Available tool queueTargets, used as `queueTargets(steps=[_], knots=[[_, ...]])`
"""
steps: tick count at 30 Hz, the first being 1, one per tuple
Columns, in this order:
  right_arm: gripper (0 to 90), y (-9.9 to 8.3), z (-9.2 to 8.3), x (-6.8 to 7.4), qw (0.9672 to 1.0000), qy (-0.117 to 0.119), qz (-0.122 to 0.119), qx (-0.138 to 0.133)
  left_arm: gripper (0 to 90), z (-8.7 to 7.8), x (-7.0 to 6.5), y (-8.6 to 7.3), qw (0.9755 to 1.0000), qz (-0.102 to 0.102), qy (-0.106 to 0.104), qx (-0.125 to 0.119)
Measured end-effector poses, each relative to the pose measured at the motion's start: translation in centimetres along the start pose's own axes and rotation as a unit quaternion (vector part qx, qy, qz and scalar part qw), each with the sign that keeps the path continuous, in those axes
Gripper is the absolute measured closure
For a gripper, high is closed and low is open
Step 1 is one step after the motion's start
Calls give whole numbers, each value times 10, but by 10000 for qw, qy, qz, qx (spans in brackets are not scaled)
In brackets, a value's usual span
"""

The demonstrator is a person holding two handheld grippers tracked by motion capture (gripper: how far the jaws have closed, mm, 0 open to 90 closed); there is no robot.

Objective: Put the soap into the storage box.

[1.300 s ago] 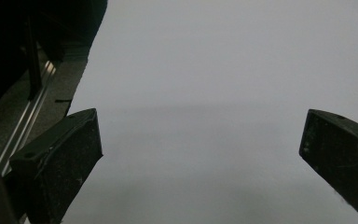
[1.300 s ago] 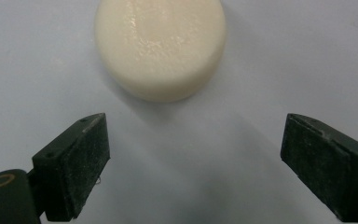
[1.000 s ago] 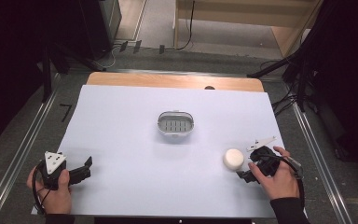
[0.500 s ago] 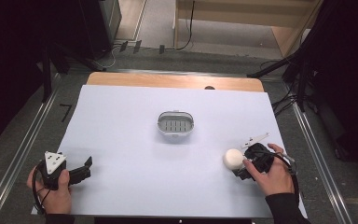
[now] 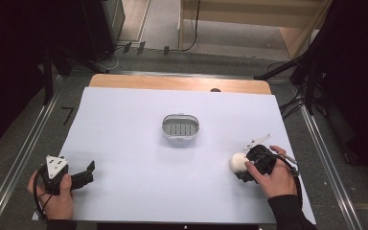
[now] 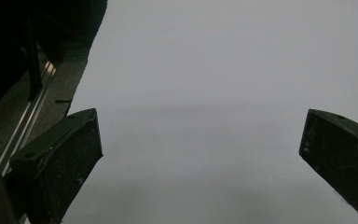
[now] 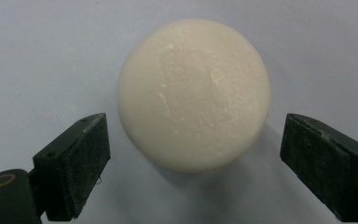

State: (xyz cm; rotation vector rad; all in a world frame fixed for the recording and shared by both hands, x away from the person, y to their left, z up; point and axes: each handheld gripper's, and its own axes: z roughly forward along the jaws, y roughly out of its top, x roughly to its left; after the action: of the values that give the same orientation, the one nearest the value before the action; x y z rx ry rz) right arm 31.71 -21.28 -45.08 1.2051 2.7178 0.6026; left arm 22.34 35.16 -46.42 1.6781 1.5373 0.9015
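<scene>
A round cream-white soap bar (image 5: 238, 162) lies on the white sheet at the front right. My right gripper (image 5: 244, 169) is right beside it, coming in from the right. In the right gripper view its jaws stand open on either side of the soap bar (image 7: 193, 93), with a gap on both sides and neither pad touching; the right gripper (image 7: 196, 127) is low over the sheet. My left gripper (image 5: 88, 173) rests at the front left, open and with nothing in it; in the left gripper view only bare sheet lies ahead of the left gripper (image 6: 200, 123).
A grey oval soap dish (image 5: 165, 125) with a slotted floor stands at the middle of the table. The white sheet (image 5: 124, 120) covers the tabletop; a strip of wood (image 5: 172, 82) shows at the far edge. Metal rails (image 5: 24, 143) run along both sides.
My right gripper has edged left, closing in on the soap bar, which has stayed in place. The left hand has not moved.
</scene>
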Motion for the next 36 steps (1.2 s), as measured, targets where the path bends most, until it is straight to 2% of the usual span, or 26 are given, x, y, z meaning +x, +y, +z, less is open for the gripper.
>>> queueTargets(steps=[23,36], knots=[[148,15,8,4,10000,20,-30,21,0,0,0,0,10000,-8,-18,0],[235,18,10,4,10000,-3,34,29,0,0,0,0,10000,-10,-13,-3]])
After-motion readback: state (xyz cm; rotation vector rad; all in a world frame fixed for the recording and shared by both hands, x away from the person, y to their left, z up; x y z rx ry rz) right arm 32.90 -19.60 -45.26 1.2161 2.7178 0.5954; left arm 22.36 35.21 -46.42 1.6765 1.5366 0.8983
